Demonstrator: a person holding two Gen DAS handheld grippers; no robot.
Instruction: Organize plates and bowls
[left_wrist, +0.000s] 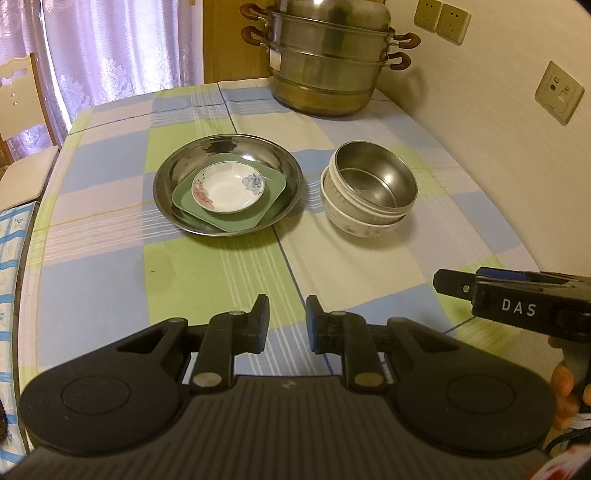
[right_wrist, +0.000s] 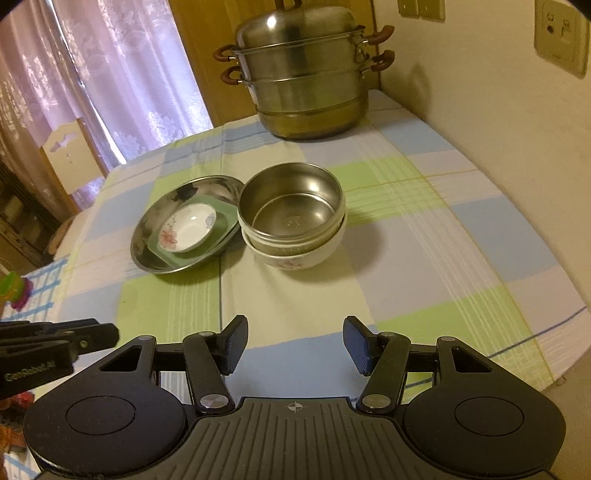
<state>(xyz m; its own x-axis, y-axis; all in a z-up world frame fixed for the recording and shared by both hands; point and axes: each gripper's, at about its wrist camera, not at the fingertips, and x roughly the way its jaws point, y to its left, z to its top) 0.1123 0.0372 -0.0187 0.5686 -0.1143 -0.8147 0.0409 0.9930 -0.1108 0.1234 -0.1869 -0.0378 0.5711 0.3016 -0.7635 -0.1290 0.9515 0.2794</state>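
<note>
A gripping hand (left_wrist: 565, 387) is seen only at the left view's 4 o'clock; left gripper (left_wrist: 287, 322) fingers are narrowly parted, right gripper (right_wrist: 295, 345) fingers wider, both empty, angled down over the checked table (left_wrist: 221, 280).

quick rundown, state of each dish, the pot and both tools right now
steel plate: upright on the table, holds the green plate
green square plate: lying in the steel plate
floral saucer: upright on the green plate, empty
steel bowl: nested in the white bowl, empty
white floral bowl: upright, bottom of that stack
steamer pot: tiers stacked, lid on
left tool: slightly open, empty
right tool: open, empty
</note>
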